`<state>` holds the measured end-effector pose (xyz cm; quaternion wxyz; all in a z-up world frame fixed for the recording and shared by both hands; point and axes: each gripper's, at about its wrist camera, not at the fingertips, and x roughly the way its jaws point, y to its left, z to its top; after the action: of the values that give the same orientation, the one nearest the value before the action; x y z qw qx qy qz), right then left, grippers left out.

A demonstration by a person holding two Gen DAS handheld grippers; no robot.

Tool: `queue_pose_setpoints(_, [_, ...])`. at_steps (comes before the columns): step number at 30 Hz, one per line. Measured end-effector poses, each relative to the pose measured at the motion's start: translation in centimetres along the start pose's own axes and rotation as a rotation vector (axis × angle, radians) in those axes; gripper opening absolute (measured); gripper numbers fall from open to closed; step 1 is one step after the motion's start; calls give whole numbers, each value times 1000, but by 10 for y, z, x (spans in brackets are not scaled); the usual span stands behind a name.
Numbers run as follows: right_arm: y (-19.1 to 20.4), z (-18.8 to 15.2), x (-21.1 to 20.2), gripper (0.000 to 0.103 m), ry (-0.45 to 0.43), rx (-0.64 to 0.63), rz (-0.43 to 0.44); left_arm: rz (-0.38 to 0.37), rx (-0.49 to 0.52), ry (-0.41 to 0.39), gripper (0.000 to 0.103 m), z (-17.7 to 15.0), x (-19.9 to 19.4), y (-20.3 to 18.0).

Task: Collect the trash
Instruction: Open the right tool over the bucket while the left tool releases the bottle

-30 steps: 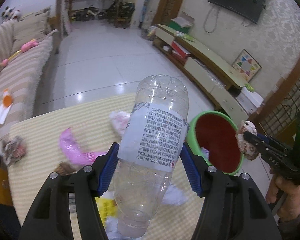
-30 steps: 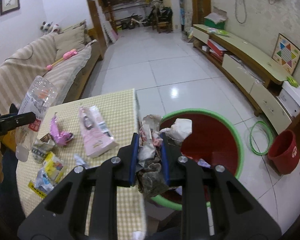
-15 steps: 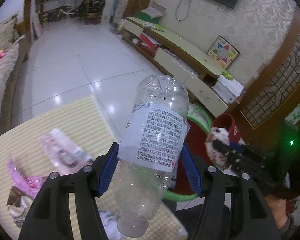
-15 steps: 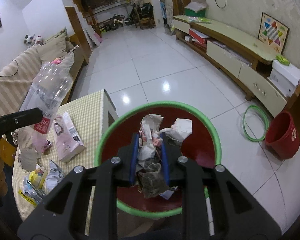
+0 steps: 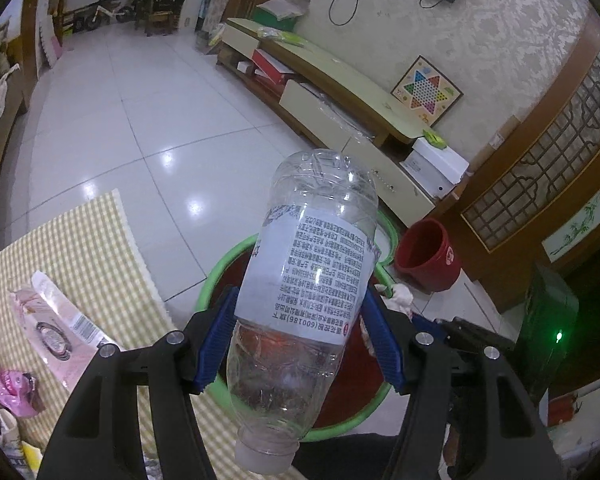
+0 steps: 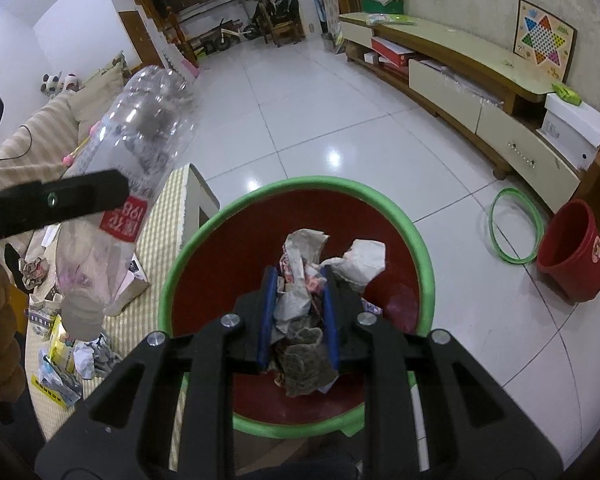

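Above the green-rimmed bin [image 6: 420,256], right gripper [image 6: 296,312] clenches crumpled wrappers [image 6: 300,280]; left gripper [image 5: 300,336] grasps the bottle [image 5: 312,272].

Clear glossy plastic bottle [image 5: 308,280] bore a matt paper label. Crumpled wad of paper trash [image 6: 300,300] looked rough. Green-rimmed red plastic bin [image 6: 420,256] smooth; white tiled floor [image 6: 320,120] shone.

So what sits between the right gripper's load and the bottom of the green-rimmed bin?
In the right wrist view, only air: the right gripper holds the crumpled paper wad above the bin, where some scraps already lie.
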<state>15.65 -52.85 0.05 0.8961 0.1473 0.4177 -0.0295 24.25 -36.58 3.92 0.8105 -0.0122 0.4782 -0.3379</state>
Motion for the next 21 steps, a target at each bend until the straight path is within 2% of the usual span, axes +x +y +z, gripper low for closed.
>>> queue_pose_setpoints(3, [-1,-1,1,28,3,5,2,-14,-13,-3,62,2,3,-2])
queue_pose_setpoints(4, [-2,-1,1,34,1,10,2,-16,-19,-6,62,3,2,-1])
queue_pose_setpoints(5, [-3,-1,0,41,-4,13,1,-19,-28,-11,65,4,1,0])
queue_pose_setpoints(9, [0,-3,-4,51,-15,9,8,-27,-42,-54,86,2,-8,2])
queue_pose_setpoints(10, [0,-3,-4,54,-17,7,8,-30,-43,-58,87,3,-10,2])
queue_pose_setpoints(21, [15,-4,-16,60,-28,-20,6,0,-60,-94,93,-6,-44,21])
